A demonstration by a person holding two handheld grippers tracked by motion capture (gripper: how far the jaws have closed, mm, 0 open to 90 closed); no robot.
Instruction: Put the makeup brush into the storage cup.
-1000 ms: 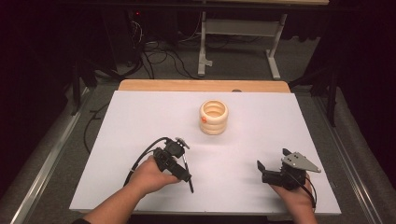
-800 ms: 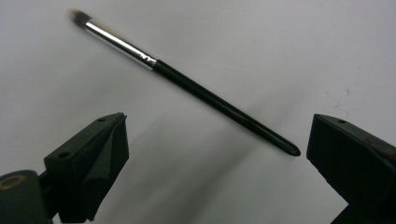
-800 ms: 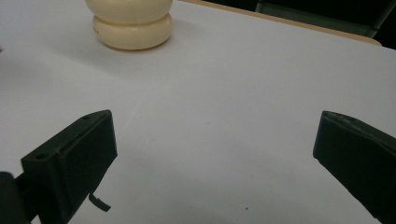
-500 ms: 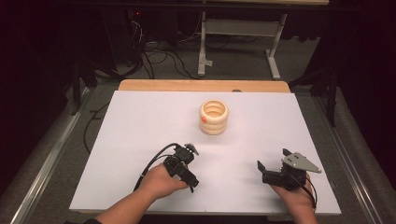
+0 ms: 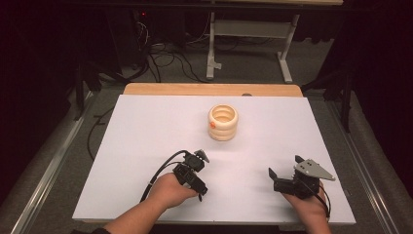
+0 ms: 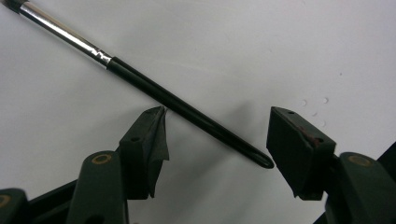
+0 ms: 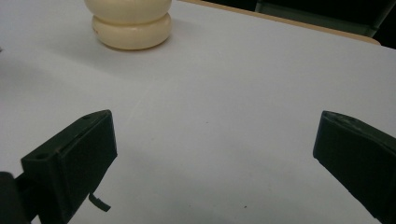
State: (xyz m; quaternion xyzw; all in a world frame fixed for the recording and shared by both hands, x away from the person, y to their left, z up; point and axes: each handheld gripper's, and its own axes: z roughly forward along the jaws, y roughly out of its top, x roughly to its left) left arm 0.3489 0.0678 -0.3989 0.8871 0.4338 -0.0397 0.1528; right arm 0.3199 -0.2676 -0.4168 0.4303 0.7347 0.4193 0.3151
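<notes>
Brush: black handle with a silver band (image 6: 187, 109), flat on the white sheet, running aslant from upper left to lower right in the left gripper view; far end cut off at the picture's edge.
Brush against left gripper: tapered handle tip between the two jaws, nearer the right-hand jaw yet apart from it; shaft passing just beside the tip of the left-hand jaw, contact there not clear.
Left gripper (image 5: 198, 181): about half open, jaws just been closing, brush handle between them but not pinched; pointed down at the sheet near the front edge, held in the left hand (image 5: 169, 191), cable looping off behind it.
Right gripper (image 5: 282, 176): jaws wide apart with nothing between them; low over the sheet at the front right, grey plate on top, held in the right hand (image 5: 303, 200); well apart from the left gripper.
Ring stack (image 5: 223, 122): cream rings piled upright near the middle of the sheet, small orange mark on the side; well apart from both grippers, ahead of the right gripper in its own view (image 7: 130, 21).
Surface: white sheet (image 5: 146, 126) over a wooden table, bare wood strip (image 5: 209, 89) along the far edge.
Room: dark; grey floor beyond the table, tangled cables (image 5: 160, 56), pale metal stand legs (image 5: 246, 36).
</notes>
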